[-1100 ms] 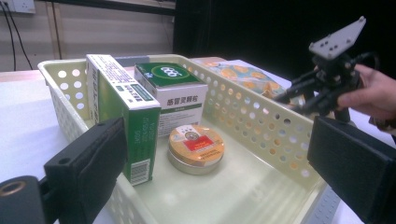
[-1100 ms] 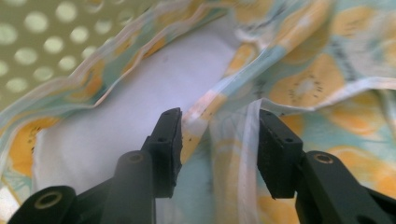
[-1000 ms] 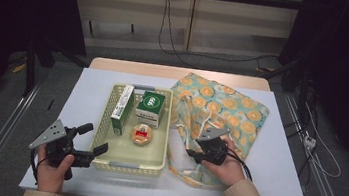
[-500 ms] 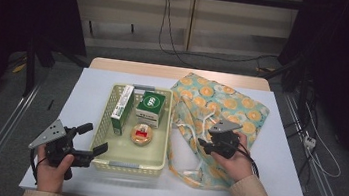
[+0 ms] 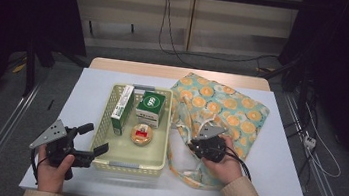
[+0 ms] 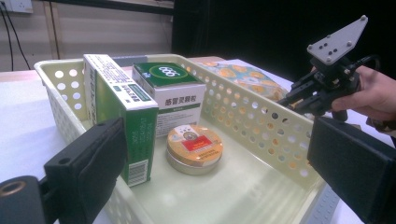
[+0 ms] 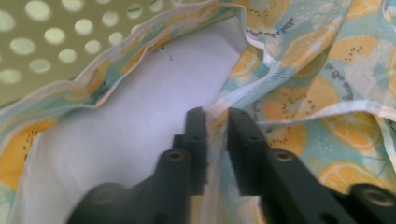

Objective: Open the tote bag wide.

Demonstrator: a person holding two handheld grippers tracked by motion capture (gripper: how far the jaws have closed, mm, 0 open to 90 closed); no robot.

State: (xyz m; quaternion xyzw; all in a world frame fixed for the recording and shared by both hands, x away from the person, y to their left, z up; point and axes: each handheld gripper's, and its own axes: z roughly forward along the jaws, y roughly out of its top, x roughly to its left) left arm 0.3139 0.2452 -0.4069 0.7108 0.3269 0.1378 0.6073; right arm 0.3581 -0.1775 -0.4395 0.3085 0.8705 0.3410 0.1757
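Seen from the high view, a person sits at a white table [image 5: 281, 156] with a claw in each hand. The right gripper [image 5: 196, 143] lies low on the near left part of a fabric bag [image 5: 234, 110] printed with orange slices, at the bag's open edge, apparently so that the mouth can be lifted for the goods waiting just to its left. Those goods sit in a pale perforated basket [image 5: 126, 165] between the two claws: a tall green and white box [image 5: 121, 109], a squat green-topped box [image 5: 151, 108] and a round tin [image 5: 141, 134]. The left gripper [image 5: 92, 141] hovers at the basket's near left corner, its jaws spread and empty. In the left gripper view, its two black jaws stand far apart with nothing between them; the tall box [image 6: 122, 112] is just ahead of the left jaw, the tin [image 6: 194, 148] and squat box [image 6: 173, 95] lie beyond, and the right gripper [image 6: 292, 99] shows across the basket wall [image 6: 261, 126], over the bag. In the right gripper view, the jaws have just been closing and now stand narrowly apart, with the bag's white-piped hem [image 7: 215, 116] running into the gap between them. They look to be pinching that edge, though how firmly the pads press is hard to tell. The bag's pale lining [image 7: 140, 130] opens to the left of the jaws, and its patterned outer cloth [image 7: 327, 93] spreads to the right.
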